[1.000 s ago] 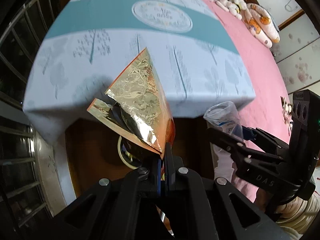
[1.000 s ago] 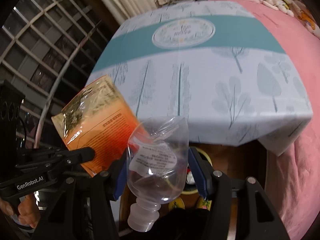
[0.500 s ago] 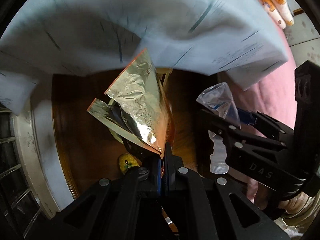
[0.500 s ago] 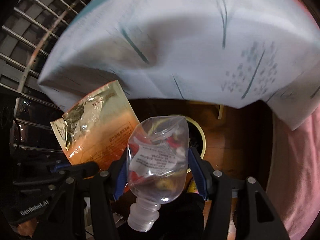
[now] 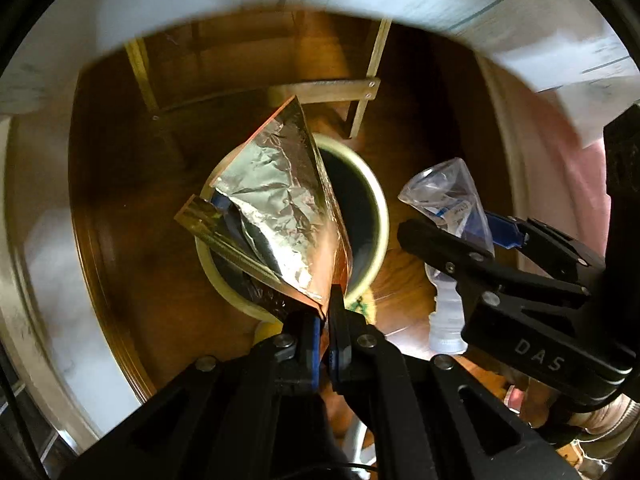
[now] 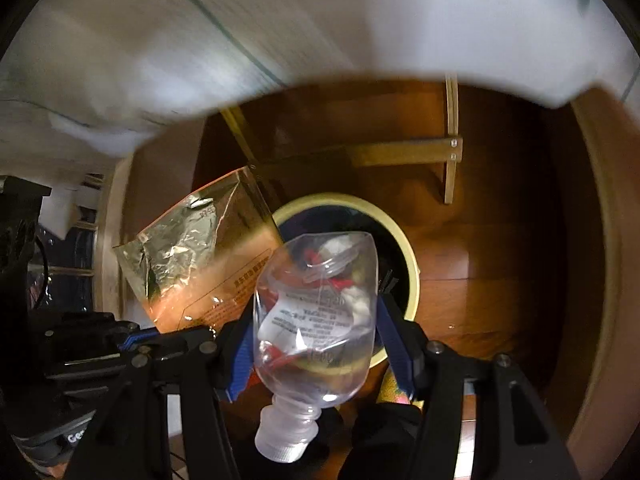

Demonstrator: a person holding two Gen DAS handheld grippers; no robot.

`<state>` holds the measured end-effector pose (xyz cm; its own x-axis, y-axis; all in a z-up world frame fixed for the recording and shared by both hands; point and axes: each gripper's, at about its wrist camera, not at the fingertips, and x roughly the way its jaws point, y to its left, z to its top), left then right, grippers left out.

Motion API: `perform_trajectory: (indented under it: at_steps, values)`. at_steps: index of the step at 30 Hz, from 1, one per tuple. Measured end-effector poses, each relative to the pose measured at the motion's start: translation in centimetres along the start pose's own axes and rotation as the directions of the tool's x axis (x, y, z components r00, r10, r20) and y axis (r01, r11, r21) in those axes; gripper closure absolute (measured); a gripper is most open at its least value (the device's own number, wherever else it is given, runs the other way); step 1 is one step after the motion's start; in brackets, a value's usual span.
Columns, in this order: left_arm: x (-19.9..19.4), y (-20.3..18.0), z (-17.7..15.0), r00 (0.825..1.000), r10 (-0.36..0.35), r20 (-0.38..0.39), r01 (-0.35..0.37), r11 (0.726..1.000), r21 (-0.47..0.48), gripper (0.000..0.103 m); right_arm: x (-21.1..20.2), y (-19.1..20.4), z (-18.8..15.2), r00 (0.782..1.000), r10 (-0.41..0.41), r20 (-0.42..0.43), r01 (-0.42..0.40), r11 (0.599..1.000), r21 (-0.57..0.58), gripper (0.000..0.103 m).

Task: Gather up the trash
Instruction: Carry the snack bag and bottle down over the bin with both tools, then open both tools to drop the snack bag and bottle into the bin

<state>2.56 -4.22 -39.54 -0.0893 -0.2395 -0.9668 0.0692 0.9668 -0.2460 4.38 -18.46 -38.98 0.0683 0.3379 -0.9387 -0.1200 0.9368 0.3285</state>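
Left gripper (image 5: 329, 312): clamped on foil wrapper (image 5: 280, 216), directly over bin (image 5: 378, 216). Right gripper (image 6: 316, 332): clamped on crushed bottle (image 6: 316, 320), cap toward wrist; bin mouth at 12 o'clock.

Home: clothed table (image 5: 520, 8), wood floor (image 6: 500, 280), waste bin (image 5: 378, 216).

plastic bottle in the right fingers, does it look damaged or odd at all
Yes. The clear plastic bottle is crushed and creased, its base end caved in, and it is held upside down with the cap toward the camera, above the yellow-rimmed bin.
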Motion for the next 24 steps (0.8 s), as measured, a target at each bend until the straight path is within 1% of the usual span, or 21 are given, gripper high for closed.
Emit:
perform_trajectory:
  at_steps: [2,3,4,5,6,8,9,10,11,12,14,16,17,18,21,24]
  values:
    - [1.7,0.8,0.2,1.0,-0.002,-0.009,0.003,1.0,0.015,0.1,1.6,-0.5,-0.4,1.0,-0.003,-0.005,0.003,1.0,0.012,0.046]
    - [2.4,1.0,0.4,1.0,0.0,-0.013,0.0,1.0,0.024,0.096,2.6,-0.8,-0.6,1.0,-0.006,-0.012,0.006,1.0,0.02,0.046]
    - [3.0,1.1,0.6,1.0,0.01,-0.016,-0.01,0.999,0.03,0.093,3.1,-0.9,-0.7,1.0,-0.005,-0.017,0.006,1.0,0.025,0.046]
    - [3.6,1.4,0.8,1.0,0.022,-0.016,-0.022,0.999,0.035,0.085,3.8,-1.1,-0.8,1.0,-0.005,-0.022,0.006,0.999,0.034,0.046]
    - [4.1,1.6,0.8,0.999,0.029,-0.017,-0.028,0.999,0.039,0.073,4.4,-1.3,-0.8,1.0,-0.006,-0.026,0.007,0.999,0.038,0.046]
    - [5.3,2.0,1.6,0.999,0.042,-0.024,-0.042,0.999,0.028,0.054,5.6,-1.6,-0.5,0.999,-0.019,-0.036,0.021,0.999,0.044,0.046]
    - [5.8,2.9,1.8,0.999,0.047,-0.022,-0.047,0.999,0.017,0.047,5.9,-1.7,-0.5,0.999,-0.014,-0.038,0.016,0.999,0.049,0.046]
    - [6.1,3.5,1.9,0.999,0.043,-0.02,-0.043,0.999,0.0,0.044,6.4,-1.8,-0.5,0.999,-0.007,-0.038,0.01,0.998,0.057,0.046]
    - [6.4,3.7,2.2,0.999,0.044,-0.019,-0.044,0.999,-0.011,0.036,6.5,-1.7,-0.4,0.999,-0.008,-0.039,0.01,0.998,0.06,0.045]
    - [6.4,4.2,2.2,0.999,0.048,-0.015,-0.049,0.999,-0.019,0.032,6.7,-1.6,-0.4,0.999,-0.008,-0.04,0.011,0.998,0.061,0.045]
    - [6.4,5.1,2.3,0.998,0.067,0.005,-0.067,0.997,-0.028,0.029,7.2,-1.4,-0.1,0.999,-0.005,-0.043,0.008,0.998,0.065,0.045]
    - [6.0,5.5,2.3,0.996,0.085,0.037,-0.084,0.996,-0.028,0.024,7.5,-1.3,0.2,0.999,-0.006,-0.043,0.009,0.997,0.071,0.045]
    - [5.7,5.6,2.3,0.994,0.094,0.051,-0.093,0.995,-0.026,0.019,7.5,-1.3,0.3,0.999,-0.01,-0.043,0.013,0.997,0.075,0.045]
    - [5.2,5.6,2.2,0.992,0.107,0.069,-0.106,0.994,-0.021,0.017,7.5,-1.2,0.4,0.999,-0.019,-0.039,0.022,0.997,0.079,0.045]
    - [4.1,5.6,1.9,0.983,0.144,0.109,-0.145,0.989,-0.005,0.017,7.4,-0.7,0.7,0.998,-0.053,-0.025,0.054,0.995,0.08,0.045]
    - [2.3,5.6,1.4,0.976,0.154,0.153,-0.155,0.988,-0.008,0.017,7.2,0.0,0.8,0.996,-0.085,-0.022,0.086,0.994,0.062,0.044]
